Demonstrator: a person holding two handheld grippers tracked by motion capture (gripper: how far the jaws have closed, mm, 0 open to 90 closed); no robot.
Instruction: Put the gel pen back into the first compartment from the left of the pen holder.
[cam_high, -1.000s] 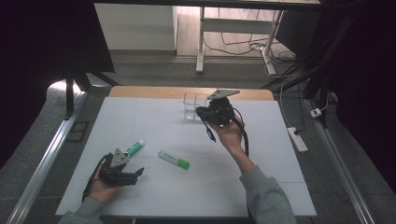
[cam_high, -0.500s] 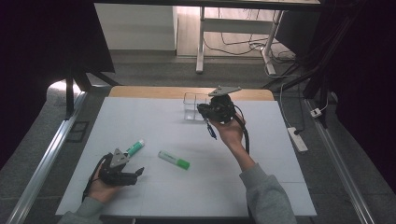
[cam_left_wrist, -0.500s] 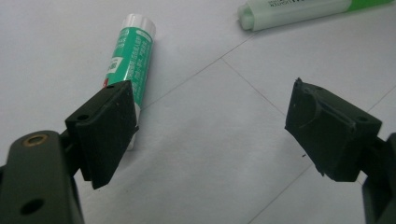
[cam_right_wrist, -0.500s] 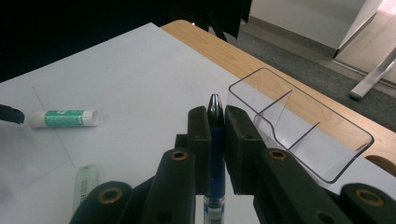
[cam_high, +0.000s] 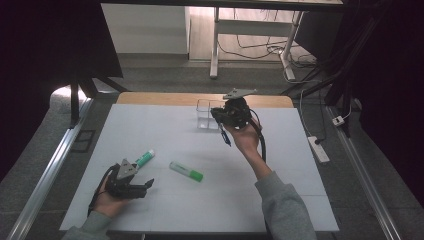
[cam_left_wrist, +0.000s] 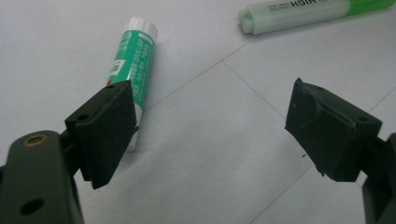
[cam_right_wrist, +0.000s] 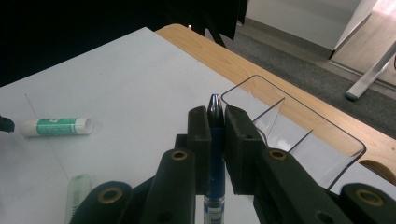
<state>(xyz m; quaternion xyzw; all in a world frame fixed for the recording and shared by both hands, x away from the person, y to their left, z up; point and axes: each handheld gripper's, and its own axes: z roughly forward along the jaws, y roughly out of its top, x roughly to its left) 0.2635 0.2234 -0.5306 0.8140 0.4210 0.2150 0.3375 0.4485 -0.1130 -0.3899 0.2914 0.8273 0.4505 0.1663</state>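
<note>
One legible marking: the word "HIGH" in dark capitals on the barrel of the green highlighter (cam_left_wrist: 317, 10), lying on the table in the left gripper view. The glue stick (cam_left_wrist: 133, 65) carries a green label with white print, too small and blurred to read.

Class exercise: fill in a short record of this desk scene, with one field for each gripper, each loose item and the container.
Right gripper: shut on a blue pen, beside the clear box
Left gripper: open, nothing between its jaws, low over the white table
Glue stick: lying flat, by the left gripper
Green highlighter: lying flat, mid-table
Clear box: at the far edge, open top
</note>
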